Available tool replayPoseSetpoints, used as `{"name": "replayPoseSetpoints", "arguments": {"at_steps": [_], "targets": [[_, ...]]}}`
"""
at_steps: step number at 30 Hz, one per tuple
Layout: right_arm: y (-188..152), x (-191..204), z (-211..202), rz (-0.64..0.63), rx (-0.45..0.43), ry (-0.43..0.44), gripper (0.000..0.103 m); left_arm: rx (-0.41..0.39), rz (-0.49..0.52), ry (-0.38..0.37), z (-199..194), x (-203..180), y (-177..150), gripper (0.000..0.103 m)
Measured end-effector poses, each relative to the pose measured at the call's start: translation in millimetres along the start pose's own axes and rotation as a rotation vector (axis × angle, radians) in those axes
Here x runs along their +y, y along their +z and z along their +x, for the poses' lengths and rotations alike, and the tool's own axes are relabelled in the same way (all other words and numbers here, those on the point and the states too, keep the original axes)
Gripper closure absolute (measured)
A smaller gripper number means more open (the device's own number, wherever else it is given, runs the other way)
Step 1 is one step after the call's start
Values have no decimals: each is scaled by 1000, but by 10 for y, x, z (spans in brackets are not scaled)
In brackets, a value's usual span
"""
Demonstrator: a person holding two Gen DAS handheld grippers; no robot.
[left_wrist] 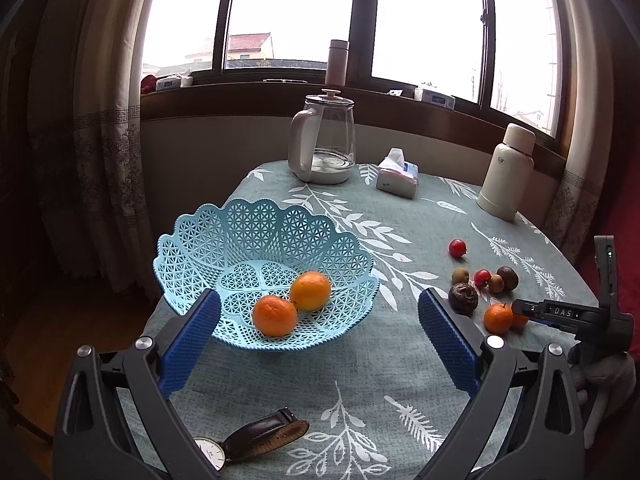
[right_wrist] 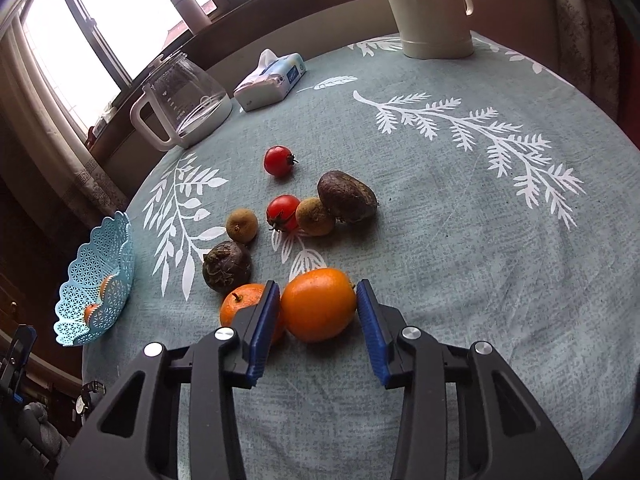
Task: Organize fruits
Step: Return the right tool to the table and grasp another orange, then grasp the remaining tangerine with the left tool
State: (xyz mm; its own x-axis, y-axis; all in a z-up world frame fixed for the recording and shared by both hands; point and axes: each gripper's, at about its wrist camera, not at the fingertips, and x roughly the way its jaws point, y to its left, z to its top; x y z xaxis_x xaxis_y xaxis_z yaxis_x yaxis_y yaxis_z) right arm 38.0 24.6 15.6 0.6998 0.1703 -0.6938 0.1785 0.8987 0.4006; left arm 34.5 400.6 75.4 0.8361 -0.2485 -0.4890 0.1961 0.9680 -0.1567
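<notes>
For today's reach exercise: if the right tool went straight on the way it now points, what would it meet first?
The right tool would meet the larger orange first: it already sits between the open fingers. The left pad looks about touching it, a small gap shows at the right pad, though depth is uncertain.

The right gripper (right_wrist: 317, 312) straddles an orange (right_wrist: 319, 305) on a leaf-print tablecloth (right_wrist: 460, 240), its blue pads (right_wrist: 264, 326) apparently just short of the peel. A tangerine (right_wrist: 236, 307) sits against the left pad. Beyond lie two tomatoes (right_wrist: 279, 161), dark and brown fruits, a glass kettle (right_wrist: 188, 100), and a blue basket (right_wrist: 96, 280) at left.
</notes>
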Motion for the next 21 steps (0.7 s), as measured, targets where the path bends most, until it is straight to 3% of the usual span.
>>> {"name": "replayPoseSetpoints", "arguments": {"at_steps": [8,13,21], "targets": [[98,-126,-231,-9,-60,-41,63,16,105,-57,100,-416,47,3],[153,-283,-340,-18,-86,-97,63,71,185,-138,263,-812,0,3],[158,-445,-285,3,-73,-110,63,155,309,-236,585,-1430,-100,3]]}}
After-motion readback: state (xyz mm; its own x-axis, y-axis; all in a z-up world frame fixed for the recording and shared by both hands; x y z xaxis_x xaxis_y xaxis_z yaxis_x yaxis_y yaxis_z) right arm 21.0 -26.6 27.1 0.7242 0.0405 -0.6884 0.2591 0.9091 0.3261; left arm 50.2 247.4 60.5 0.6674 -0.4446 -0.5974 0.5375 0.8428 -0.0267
